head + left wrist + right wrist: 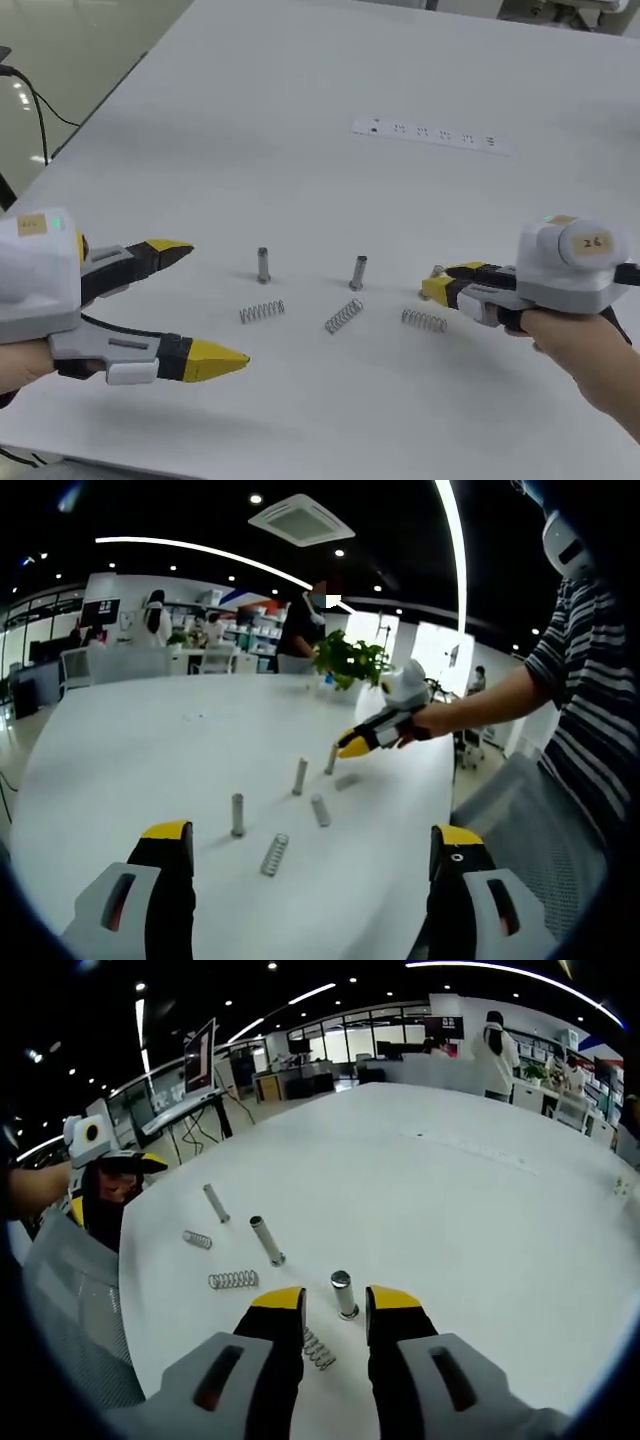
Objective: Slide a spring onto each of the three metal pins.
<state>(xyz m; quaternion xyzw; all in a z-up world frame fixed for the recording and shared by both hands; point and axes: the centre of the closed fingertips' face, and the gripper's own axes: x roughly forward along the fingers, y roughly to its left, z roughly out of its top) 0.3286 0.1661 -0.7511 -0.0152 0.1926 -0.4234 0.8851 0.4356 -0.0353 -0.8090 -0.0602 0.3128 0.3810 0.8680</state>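
Head view: three springs (343,316) lie loose on the counter (300,100), just in front of the upright pins (359,272). The left gripper (217,301) gapes wide. The right gripper (430,288), narrowed and empty, crowds the rightmost pin (344,1295); a nudge could topple it.

Third pin (437,271) half hidden behind right gripper (432,290)

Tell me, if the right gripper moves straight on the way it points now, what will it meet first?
Most likely the nearest metal pin, standing upright just ahead of the right gripper, in line with the gap between its jaws. A spring lies beside one jaw, probably below that path.
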